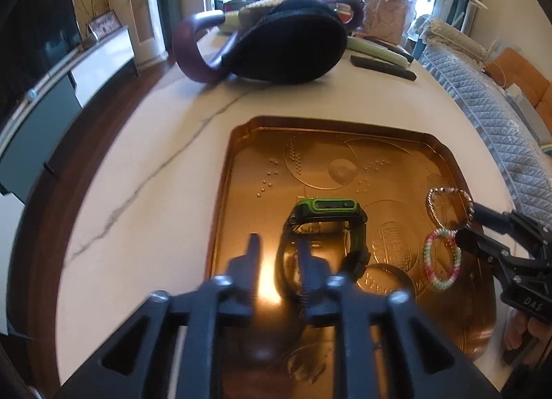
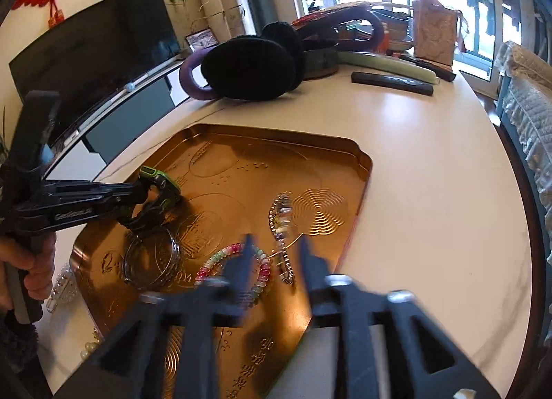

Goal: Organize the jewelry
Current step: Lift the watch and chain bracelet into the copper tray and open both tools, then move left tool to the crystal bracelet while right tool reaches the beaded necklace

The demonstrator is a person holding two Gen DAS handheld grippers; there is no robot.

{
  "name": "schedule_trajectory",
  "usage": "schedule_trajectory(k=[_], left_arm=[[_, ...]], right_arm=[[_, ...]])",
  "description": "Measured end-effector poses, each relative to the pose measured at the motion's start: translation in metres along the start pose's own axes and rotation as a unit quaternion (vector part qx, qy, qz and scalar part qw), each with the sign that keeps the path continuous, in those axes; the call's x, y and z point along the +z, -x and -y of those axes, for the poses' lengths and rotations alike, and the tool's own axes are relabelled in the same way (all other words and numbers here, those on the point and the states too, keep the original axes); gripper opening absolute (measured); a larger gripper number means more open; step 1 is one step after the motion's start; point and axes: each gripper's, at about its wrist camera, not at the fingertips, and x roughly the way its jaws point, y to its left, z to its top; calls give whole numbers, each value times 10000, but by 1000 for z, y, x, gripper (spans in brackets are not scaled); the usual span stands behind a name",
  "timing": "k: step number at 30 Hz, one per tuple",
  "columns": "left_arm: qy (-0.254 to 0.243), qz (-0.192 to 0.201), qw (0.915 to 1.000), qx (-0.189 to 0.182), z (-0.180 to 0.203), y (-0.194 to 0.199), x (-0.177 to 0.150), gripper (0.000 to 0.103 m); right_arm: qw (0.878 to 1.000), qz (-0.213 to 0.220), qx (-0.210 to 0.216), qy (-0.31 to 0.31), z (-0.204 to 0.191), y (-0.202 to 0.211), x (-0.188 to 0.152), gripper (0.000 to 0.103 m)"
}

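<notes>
Progress: judged well along; 4 pieces already lie in the gold tray (image 2: 358,157), and at least 2 beaded pieces wait outside it.
Tray: sits on the white desk (image 2: 431,192), shallow, embossed, its far half bare.
Watch: the green-and-black watch (image 1: 326,216) stands on its strap near the tray's middle.
Bangle: a thin wire bangle (image 2: 151,257) lies flat just beside the watch.
Bead bracelet: the pink-green bead bracelet (image 2: 234,254) lies flat on the tray floor near the chain.
Chain bracelet: the silver chain bracelet (image 2: 281,226) lies along the tray's right side.
Left to do: a pearl-like beaded piece (image 2: 63,287) and pale beads (image 2: 88,350) rest on the desk by the tray's near-left corner.
Left gripper (image 1: 277,261): jaws parted, 1 finger inside the watch's strap loop, not pinching it.
Right gripper (image 2: 274,261): jaws apart above the bead bracelet and chain, holding nothing.
Clutter: black earmuffs (image 2: 248,68) and a remote (image 2: 391,81) sit at the far end of the desk.
</notes>
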Motion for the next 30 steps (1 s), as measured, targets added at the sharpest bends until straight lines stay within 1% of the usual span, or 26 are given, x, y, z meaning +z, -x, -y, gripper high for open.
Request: schedule_trajectory(k=[1, 2, 3, 5, 12, 19, 21, 22, 25, 26, 27, 29, 30], left_arm=[[-46, 121, 9999, 37, 1, 6, -2, 56], [-73, 218, 9997, 77, 3, 11, -3, 75], [-92, 378, 9991, 138, 4, 20, -5, 81], [-84, 530, 9984, 155, 5, 31, -9, 81], [46, 675, 9977, 75, 5, 57, -23, 81], [37, 881, 9961, 5, 10, 94, -37, 81], [0, 949, 9955, -27, 11, 109, -41, 81], [-34, 971, 9953, 20, 11, 118, -42, 81], [-170, 1317, 9911, 60, 12, 157, -50, 82], [-156, 1415, 9898, 38, 11, 172, -54, 85], [-103, 1475, 9890, 6, 7, 184, -58, 89], [83, 1502, 9886, -74, -2, 203, -66, 93], [258, 1480, 9885, -150, -11, 214, -72, 94]], right_arm=[[10000, 47, 41, 1, -1, 3, 0, 53], [10000, 74, 12, 23, -1, 4, 1, 53], [9999, 106, -40, 49, -3, 7, 1, 54], [9998, 171, -46, 63, -4, 11, 1, 56], [9995, 306, -38, 86, -13, 27, -2, 61], [9976, 609, -63, 334, -35, 56, -7, 68], [9969, 690, -17, 374, -42, 67, -7, 71], [9965, 739, 2, 389, -46, 74, -8, 71], [9958, 832, 79, 382, -55, 93, -8, 73], [9952, 895, 159, 356, -59, 102, -9, 74], [9946, 959, 254, 307, -62, 112, -10, 75], [9945, 973, 328, 194, -67, 126, -10, 77], [9946, 965, 352, 126, -70, 134, -10, 77]])
